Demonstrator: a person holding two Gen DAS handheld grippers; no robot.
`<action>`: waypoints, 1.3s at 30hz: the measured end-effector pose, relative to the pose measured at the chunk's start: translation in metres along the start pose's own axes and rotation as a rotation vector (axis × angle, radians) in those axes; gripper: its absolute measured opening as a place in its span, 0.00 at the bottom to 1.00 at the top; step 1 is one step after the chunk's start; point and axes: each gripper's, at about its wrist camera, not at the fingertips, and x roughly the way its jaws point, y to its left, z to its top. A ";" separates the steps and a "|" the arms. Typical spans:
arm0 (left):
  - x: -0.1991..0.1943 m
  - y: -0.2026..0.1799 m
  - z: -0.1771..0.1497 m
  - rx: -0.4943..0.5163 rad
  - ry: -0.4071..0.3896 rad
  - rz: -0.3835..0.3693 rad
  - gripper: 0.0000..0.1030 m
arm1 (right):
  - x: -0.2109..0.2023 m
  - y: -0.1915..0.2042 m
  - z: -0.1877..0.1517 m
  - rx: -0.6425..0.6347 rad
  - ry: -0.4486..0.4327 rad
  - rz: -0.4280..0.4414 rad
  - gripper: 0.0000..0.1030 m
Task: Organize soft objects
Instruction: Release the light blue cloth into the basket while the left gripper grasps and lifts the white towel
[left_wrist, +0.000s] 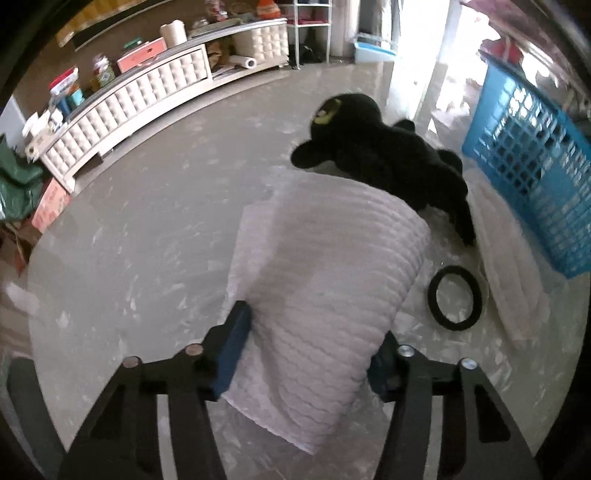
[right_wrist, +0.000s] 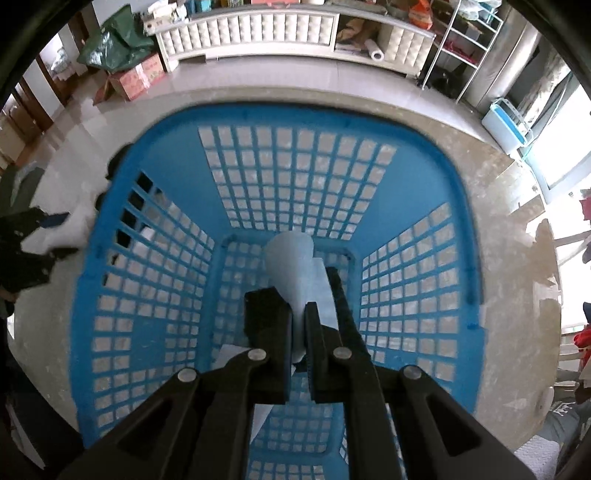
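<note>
Left gripper (left_wrist: 306, 354) points steeply down at the pale marbled tabletop (left_wrist: 147, 229), its two blue-padded fingers (left_wrist: 231, 354) partly spread on either side of the near end of a folded white ribbed towel (left_wrist: 332, 273). Both pads sit against the towel's edges, but whether they press into it cannot be told. Beyond the towel's far end a black plush toy (left_wrist: 384, 151) lies on its side, touching the cloth. Just right of the fingers lies a black ring (left_wrist: 456, 297), with another folded white cloth (left_wrist: 513, 273) past it and a blue lattice basket (left_wrist: 532, 173) at far right.

Right gripper (right_wrist: 298, 325) hangs over that basket (right_wrist: 155, 280), pointing down into it. Its jaws are pressed together on a rolled pale blue cloth (right_wrist: 291, 266), which sticks out ahead of the fingertips toward the basket's floor.
</note>
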 end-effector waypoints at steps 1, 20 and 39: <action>0.000 0.001 0.001 -0.004 -0.003 0.005 0.48 | 0.004 0.002 0.000 -0.004 0.018 0.007 0.06; -0.044 -0.024 -0.011 -0.070 -0.065 0.020 0.22 | -0.028 0.020 -0.001 -0.023 0.011 0.110 0.96; -0.155 -0.112 -0.017 -0.093 -0.152 -0.025 0.22 | -0.114 0.004 -0.078 0.056 -0.224 0.051 1.00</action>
